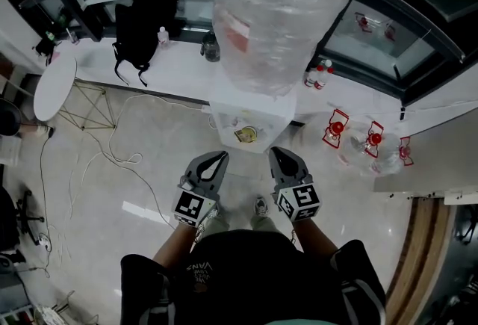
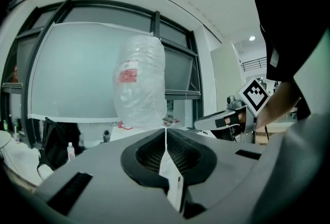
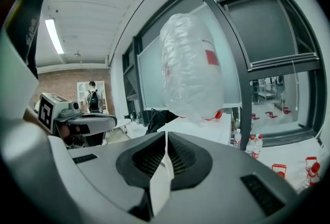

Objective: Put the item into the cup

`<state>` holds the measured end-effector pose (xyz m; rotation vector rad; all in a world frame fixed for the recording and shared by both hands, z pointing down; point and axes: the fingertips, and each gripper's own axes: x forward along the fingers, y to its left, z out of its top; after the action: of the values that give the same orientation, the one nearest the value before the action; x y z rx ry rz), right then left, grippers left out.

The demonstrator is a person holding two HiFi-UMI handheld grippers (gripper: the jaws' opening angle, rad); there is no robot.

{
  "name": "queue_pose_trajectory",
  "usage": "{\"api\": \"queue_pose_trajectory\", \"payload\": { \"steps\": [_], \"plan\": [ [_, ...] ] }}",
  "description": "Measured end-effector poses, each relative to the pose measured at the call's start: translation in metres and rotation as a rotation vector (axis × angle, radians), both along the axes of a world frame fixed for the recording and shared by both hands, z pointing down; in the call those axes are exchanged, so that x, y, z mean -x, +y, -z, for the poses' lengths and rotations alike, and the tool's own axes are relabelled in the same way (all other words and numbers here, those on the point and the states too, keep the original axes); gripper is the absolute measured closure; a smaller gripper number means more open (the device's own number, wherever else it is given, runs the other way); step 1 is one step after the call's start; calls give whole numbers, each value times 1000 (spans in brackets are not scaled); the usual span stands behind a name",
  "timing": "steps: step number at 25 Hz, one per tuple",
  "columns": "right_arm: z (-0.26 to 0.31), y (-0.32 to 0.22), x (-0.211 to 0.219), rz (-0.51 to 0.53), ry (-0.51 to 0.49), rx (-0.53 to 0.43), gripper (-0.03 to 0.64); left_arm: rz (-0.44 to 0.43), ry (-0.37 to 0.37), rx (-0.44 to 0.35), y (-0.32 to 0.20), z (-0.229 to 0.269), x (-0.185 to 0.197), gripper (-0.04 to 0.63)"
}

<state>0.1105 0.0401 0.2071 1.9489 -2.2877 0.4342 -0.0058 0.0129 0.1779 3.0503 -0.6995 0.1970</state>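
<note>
Grey left tongs (image 1: 221, 156) and right tongs (image 1: 274, 152) are both clenched on nothing, pads meeting. They are held side by side, near level, forearms out from the torso, tips toward the white dispenser (image 1: 224, 113) under the wrapped water bottle (image 1: 280, 10). A small round yellowish thing (image 1: 246, 134) sits on the dispenser ledge, just ahead between the tips — probably the cup; item not made out. Judgement: locate item first, spread one pair before reaching — keep the other clear of the bottle.
</note>
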Motion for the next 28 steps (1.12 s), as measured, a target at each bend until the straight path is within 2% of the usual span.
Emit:
{"api": "queue_pose_trajectory", "payload": {
  "steps": [8,28],
  "plan": [
    [26,21,0,7,-25,-18,568,3,23,-30,16,27,2,568],
    [39,32,14,72,-23,-9,572,86,73,-1,27,50,36,569]
  ]
}}
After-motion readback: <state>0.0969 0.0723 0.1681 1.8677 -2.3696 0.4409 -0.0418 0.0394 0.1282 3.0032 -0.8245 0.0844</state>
